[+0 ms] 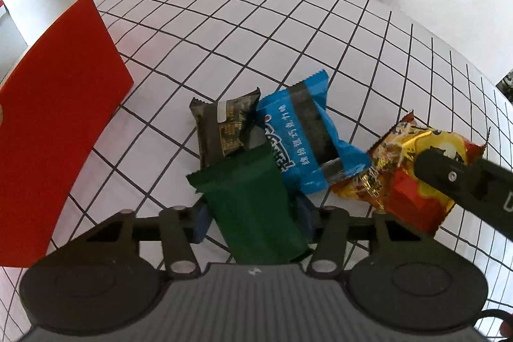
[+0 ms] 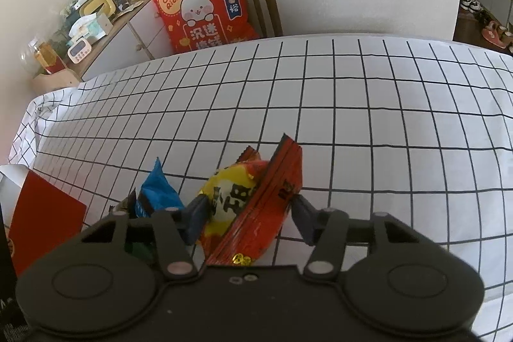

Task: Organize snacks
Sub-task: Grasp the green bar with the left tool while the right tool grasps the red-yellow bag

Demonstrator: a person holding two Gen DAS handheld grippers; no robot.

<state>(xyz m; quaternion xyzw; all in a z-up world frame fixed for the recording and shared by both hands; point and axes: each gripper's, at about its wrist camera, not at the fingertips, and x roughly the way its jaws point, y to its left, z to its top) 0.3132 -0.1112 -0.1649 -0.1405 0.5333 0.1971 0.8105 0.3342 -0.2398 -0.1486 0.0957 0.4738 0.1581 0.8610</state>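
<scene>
Green packet [image 1: 253,207] only in left view

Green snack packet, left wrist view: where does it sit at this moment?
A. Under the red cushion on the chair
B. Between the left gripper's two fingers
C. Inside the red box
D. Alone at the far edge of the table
B. The green snack packet lies between the blue pads of the left gripper, which press on its sides, with its far end reaching up over the black packet and blue packet.
</scene>
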